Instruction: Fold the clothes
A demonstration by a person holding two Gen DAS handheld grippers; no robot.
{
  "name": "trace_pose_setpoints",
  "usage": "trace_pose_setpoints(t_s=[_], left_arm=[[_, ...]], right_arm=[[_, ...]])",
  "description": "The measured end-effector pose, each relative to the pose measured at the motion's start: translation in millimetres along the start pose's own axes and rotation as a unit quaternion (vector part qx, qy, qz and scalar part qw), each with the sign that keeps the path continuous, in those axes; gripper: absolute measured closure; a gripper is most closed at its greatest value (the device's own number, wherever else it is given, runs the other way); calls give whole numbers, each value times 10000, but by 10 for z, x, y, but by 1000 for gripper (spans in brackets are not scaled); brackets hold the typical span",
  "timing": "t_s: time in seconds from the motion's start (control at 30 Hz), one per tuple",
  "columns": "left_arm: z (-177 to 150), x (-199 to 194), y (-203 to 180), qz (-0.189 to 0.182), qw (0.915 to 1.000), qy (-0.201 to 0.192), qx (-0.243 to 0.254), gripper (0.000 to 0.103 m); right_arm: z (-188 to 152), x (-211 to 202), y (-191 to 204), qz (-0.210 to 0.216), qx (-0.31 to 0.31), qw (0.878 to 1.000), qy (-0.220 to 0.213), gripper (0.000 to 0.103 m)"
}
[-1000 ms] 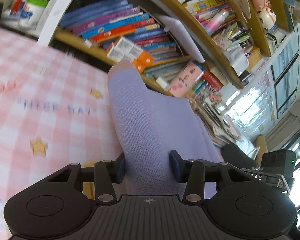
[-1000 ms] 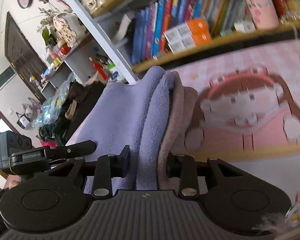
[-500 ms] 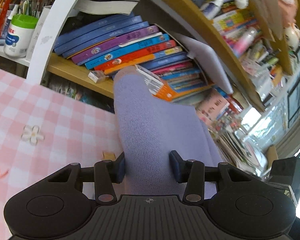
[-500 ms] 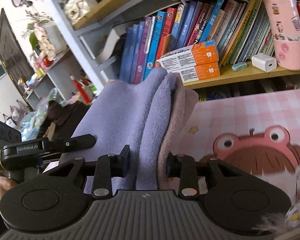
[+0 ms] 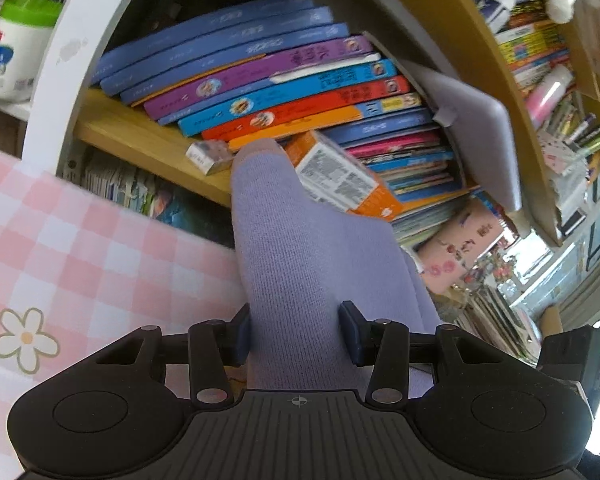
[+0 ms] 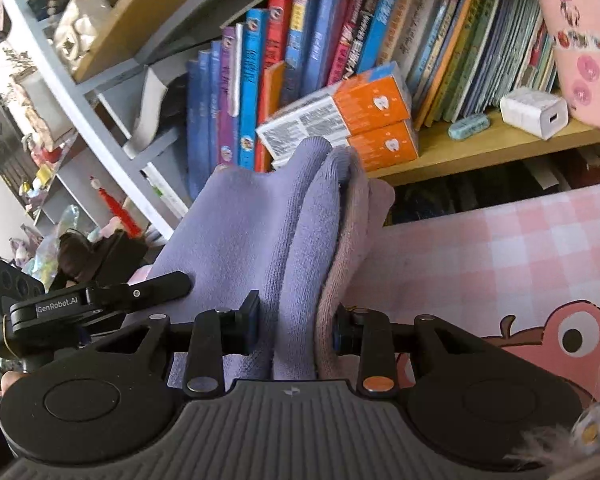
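Left gripper (image 5: 294,334): clamps lilac knit garment (image 5: 300,264).
Right gripper (image 6: 296,326): pinches its bunched folds, possibly pink-lined.
Backdrop: bookshelf (image 6: 480,152).

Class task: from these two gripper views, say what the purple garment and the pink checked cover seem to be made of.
Purple garment: probably soft knitted fabric, matte; fine ribbed rows show, and it bunches thickly in both grippers. Pink checked cover: likely printed cloth or plastic sheet; flat and smooth, weave not visible.

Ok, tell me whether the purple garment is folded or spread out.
Folded, at least where gripped: the right hand-held gripper pinches several stacked layers of the purple garment. How the rest lies cannot be told.
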State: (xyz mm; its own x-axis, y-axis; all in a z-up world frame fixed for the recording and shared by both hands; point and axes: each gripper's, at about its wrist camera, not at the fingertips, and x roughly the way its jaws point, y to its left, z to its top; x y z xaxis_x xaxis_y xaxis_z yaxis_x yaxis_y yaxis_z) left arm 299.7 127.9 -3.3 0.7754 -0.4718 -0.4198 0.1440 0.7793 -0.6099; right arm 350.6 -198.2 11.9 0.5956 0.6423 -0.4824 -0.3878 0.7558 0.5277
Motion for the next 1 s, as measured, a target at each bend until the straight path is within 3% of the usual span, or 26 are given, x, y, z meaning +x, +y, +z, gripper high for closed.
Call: trace_pose_setpoints(t_s=[0.23,0.4,0.47,0.57,0.63,0.77,1.0], left_arm=[[-43,141,245,-29,9995,42,-322,59],[-50,126,291,27,9989,-137,-456,52],[-50,37,229,266,9984,-387,-312,41],[-102,-157,50,613,9957,-659,233,35],[-180,-304,-99,783,9912,-805,701,32],[-455,-621,-410,939,9789,-1126,1426,16],[-974,-963,-677,1361,9705,-1350,1464,7]], right_arm=[[-51,151,-194,90,244,9997,3,72],[-76,-8,-108,-108,-52,9996,-269,60],[-87,-72,-74,-187,-170,9990,-377,55],[-102,-168,-22,-306,-348,9975,-540,45],[-131,-269,35,-403,-511,9955,-690,40],[-298,-671,278,-704,-1049,9847,-1199,31],[-813,-1101,607,-1263,-1338,9705,-1559,24]])
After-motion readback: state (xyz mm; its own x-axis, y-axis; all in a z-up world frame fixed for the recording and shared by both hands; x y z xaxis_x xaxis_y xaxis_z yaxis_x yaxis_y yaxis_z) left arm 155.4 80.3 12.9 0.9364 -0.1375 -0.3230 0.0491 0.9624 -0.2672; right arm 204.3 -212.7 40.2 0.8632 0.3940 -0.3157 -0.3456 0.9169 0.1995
